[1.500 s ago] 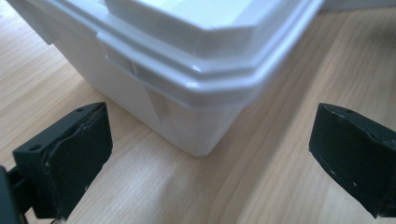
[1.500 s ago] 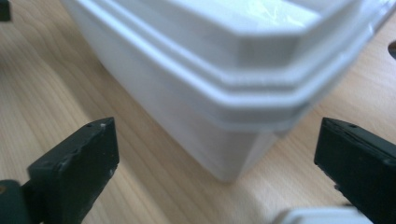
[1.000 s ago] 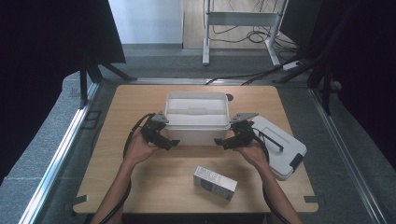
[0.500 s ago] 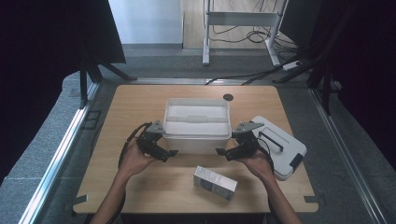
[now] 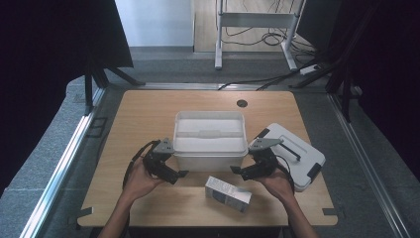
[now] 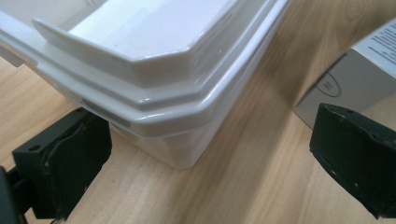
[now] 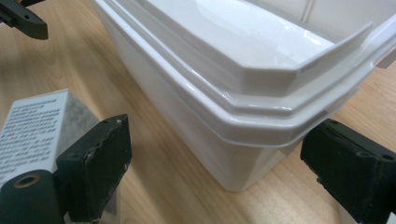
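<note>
- We see the white bin point(image 5: 210, 135) mid tabletop point(image 5: 143, 116), open and empty, its lid point(image 5: 292, 151) lying flat just to its right.
- Left gripper point(image 5: 173, 174) sits off the bin's near-left corner, jaws wide, holding nothing; that corner point(image 6: 173, 116) lies between the jaws.
- Right gripper point(image 5: 238, 172) is at the near-right corner, jaws also wide and empty.
- The small box point(image 5: 228, 194) lies near the front edge, between the two hands.
- We judge the step as the approach before a pick: likely the box into the bin.
- The next move calls for turning one gripper down onto the box and closing across its narrow sides.
</note>
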Action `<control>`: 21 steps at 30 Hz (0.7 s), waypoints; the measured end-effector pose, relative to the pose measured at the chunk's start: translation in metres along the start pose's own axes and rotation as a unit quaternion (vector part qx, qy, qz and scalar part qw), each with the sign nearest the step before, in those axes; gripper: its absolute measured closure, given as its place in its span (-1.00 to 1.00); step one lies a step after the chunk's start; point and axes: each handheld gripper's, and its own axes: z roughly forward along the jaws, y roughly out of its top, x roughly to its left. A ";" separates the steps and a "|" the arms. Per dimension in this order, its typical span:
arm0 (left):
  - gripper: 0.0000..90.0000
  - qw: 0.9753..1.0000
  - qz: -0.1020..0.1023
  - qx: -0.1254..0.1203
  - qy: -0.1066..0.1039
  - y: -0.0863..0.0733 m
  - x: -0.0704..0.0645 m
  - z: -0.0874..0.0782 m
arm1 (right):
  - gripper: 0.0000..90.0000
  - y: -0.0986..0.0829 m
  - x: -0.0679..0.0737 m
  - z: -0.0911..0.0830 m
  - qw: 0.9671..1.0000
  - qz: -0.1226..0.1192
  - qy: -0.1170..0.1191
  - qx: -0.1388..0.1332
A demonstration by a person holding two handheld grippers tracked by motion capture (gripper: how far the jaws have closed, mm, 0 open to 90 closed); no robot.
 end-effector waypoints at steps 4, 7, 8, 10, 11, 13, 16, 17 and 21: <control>-1.00 1.000 0.005 0.000 -0.004 -0.001 0.000 -0.001 | -0.74 0.000 0.000 -0.002 1.000 -0.007 -0.002 0.007; -1.00 1.000 0.013 0.010 0.003 -0.002 0.002 -0.003 | -0.83 -0.002 -0.002 -0.002 1.000 -0.005 0.005 0.020; -1.00 1.000 0.014 0.014 0.005 -0.004 0.005 -0.005 | -0.88 -0.004 -0.002 -0.002 1.000 -0.008 -0.002 0.026; -1.00 1.000 0.014 0.014 0.005 -0.005 0.008 -0.007 | -0.96 -0.010 -0.004 0.000 0.999 -0.012 -0.017 0.039; -1.00 1.000 0.012 0.014 0.005 -0.007 0.010 -0.009 | -0.97 -0.013 -0.005 0.000 0.999 -0.011 -0.023 0.040; -1.00 1.000 0.010 0.015 0.004 -0.010 0.018 -0.014 | -0.98 -0.017 -0.006 0.000 0.999 -0.008 -0.026 0.042; -1.00 1.000 0.010 0.020 0.004 -0.013 0.027 -0.022 | -1.00 -0.028 -0.008 0.001 0.998 -0.006 -0.031 0.049; -1.00 1.000 0.010 0.023 0.005 -0.014 0.031 -0.025 | -1.00 -0.030 -0.009 0.001 0.998 -0.006 -0.034 0.051; -1.00 0.999 0.017 0.030 0.007 -0.010 0.042 -0.037 | -1.00 -0.043 -0.011 0.000 0.998 -0.001 -0.033 0.057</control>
